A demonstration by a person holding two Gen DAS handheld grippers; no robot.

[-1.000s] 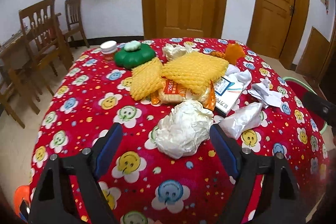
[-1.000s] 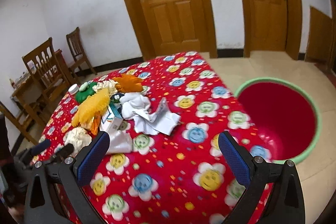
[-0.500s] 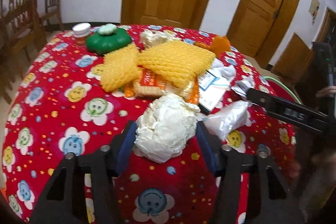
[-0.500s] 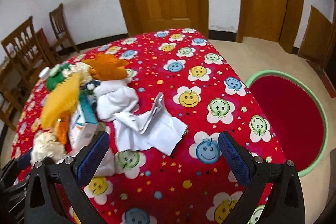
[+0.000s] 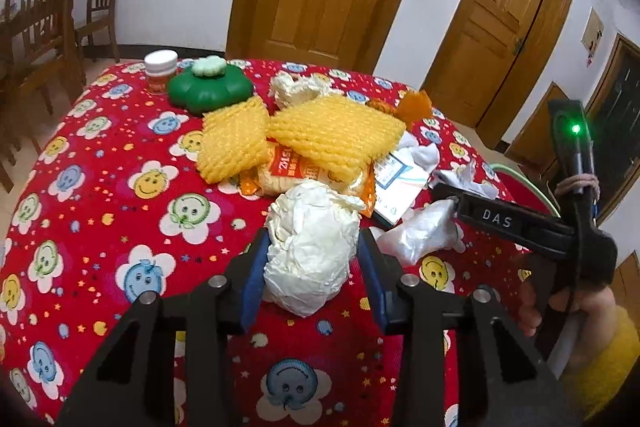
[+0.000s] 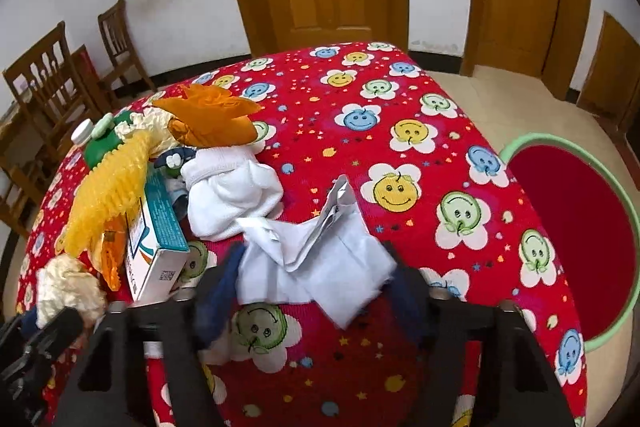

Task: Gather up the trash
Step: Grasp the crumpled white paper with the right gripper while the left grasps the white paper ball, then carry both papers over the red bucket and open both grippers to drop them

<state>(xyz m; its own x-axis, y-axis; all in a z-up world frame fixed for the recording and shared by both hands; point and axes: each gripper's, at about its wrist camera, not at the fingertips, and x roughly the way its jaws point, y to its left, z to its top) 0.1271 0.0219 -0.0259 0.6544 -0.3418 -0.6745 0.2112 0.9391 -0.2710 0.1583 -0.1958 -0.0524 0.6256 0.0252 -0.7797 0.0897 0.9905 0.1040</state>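
Observation:
My left gripper [image 5: 310,267] is shut on a crumpled cream paper ball [image 5: 312,247] that rests on the red smiley tablecloth [image 5: 100,195]. My right gripper [image 6: 316,275] has its blue pads against both sides of a crumpled white paper sheet [image 6: 320,259]; the pads look blurred. The right gripper's body shows in the left wrist view [image 5: 520,223]. The paper ball also shows in the right wrist view [image 6: 68,287]. A red bin with a green rim [image 6: 572,239] stands on the floor to the right of the table.
The pile holds yellow foam nets [image 5: 332,135], an orange snack wrapper [image 5: 288,167], a white-teal box [image 6: 154,243], a white cloth [image 6: 228,191], orange paper [image 6: 212,119], a clear plastic bag [image 5: 420,235], a green flower-shaped container [image 5: 208,87] and a white-capped jar [image 5: 160,67]. Chairs [image 5: 44,23] stand left.
Both grippers moved forward and closed: the left jaws onto the cream paper ball, the right jaws onto the white paper sheet.

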